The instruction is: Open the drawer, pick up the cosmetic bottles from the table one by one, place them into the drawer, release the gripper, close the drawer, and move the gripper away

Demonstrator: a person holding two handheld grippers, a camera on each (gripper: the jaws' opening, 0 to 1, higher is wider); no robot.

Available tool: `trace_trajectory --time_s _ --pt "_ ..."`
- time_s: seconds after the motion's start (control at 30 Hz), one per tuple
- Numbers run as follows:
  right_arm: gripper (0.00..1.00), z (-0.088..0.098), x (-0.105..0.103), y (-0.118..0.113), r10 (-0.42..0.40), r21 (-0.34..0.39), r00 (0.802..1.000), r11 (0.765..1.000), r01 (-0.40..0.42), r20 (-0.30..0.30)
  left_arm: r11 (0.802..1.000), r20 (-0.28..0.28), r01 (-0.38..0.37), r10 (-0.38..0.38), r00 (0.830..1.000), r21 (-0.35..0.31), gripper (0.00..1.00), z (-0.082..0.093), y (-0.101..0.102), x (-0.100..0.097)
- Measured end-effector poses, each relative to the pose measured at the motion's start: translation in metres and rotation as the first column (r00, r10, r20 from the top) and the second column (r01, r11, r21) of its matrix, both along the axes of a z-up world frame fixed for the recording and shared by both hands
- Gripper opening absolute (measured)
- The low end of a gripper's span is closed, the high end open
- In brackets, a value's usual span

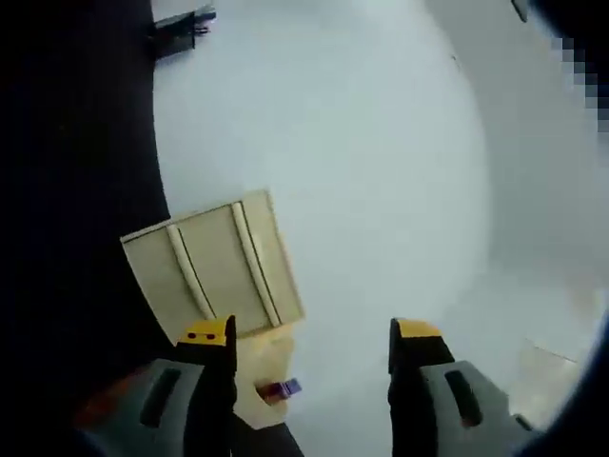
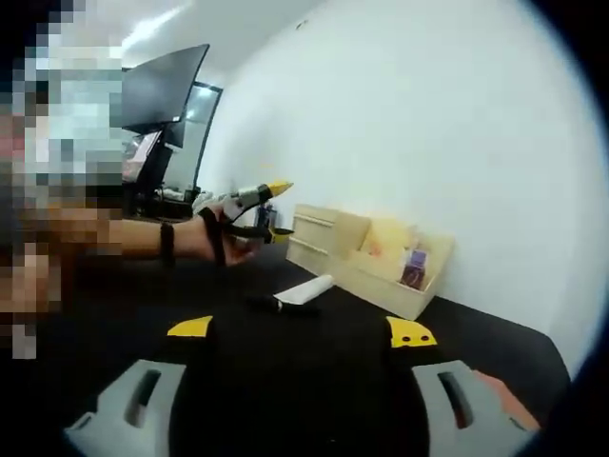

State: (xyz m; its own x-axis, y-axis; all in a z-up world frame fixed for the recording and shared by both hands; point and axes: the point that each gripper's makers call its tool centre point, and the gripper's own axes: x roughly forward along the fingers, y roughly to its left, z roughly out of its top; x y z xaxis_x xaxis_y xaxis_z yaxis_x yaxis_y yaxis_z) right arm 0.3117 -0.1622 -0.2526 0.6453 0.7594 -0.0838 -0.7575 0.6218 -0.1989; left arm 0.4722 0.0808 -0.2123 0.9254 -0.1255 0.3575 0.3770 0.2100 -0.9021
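Left tool (image 1: 312,345): jaws spread wide, yellow tips, nothing between them. Right tool (image 2: 303,331): same, jaws wide apart, nothing gripped, hovering over the black table (image 2: 476,333).

Right gripper view:
- Drawer unit (image 2: 366,257) sat on the table against the white wall (image 2: 457,124). Pale beige, low and long, two stacked drawer fronts at its left end with raised bar handles.
- Right part of the unit open on top, compartments visible. A small purple-and-white item (image 2: 415,268) stood in the far right compartment; an orange-tinted shape (image 2: 378,243) in the one beside it, too blurred to identify.
- Cosmetic bottle (image 2: 297,294) lay on its side on the table, just in front of the unit, apart from it. White body, dark cap end pointing left. Looked like a slim tube; label unreadable.
- Left tool seen from outside, held in a person's hand (image 2: 221,238) over the table left of the unit, yellow tip pointing toward it. Dark band on the wrist.
- Dark monitor (image 2: 164,88) on a stand in the background, left.

Left gripper view:
- Looked steeply along the unit against the wall: drawer fronts (image 1: 214,271) with two pale bar handles, both appearing closed, flush.
- The purple item (image 1: 284,388) visible low down, between the jaws, beside a beige divider.
- Second beige piece at lower right edge (image 1: 547,376), cut off, cannot tell what.
- Dark bracket-like object (image 1: 181,30) at top left, too small to tell.
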Motion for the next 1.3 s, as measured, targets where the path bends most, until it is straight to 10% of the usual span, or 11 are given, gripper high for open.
trace_trajectory --time_s 0.3,0.57,1.3 --pt "0.63 -0.001 0.000 0.003 0.013 0.002 1.000 1.000 -0.013 -0.008 0.973 -0.141 -0.100 0.071 0.987 -0.209 0.42 -0.039 0.024 0.031" --pt "0.62 0.000 -0.001 0.004 0.020 0.004 1.000 1.000 -0.020 -0.010 0.964 -0.196 -0.153 0.111 0.974 -0.218 0.37 -0.051 0.054 0.074" --pt "0.61 -0.003 -0.002 0.002 0.023 0.003 1.000 1.000 -0.023 -0.019 0.953 -0.216 -0.210 0.162 0.963 -0.218 0.28 -0.059 0.033 0.059"
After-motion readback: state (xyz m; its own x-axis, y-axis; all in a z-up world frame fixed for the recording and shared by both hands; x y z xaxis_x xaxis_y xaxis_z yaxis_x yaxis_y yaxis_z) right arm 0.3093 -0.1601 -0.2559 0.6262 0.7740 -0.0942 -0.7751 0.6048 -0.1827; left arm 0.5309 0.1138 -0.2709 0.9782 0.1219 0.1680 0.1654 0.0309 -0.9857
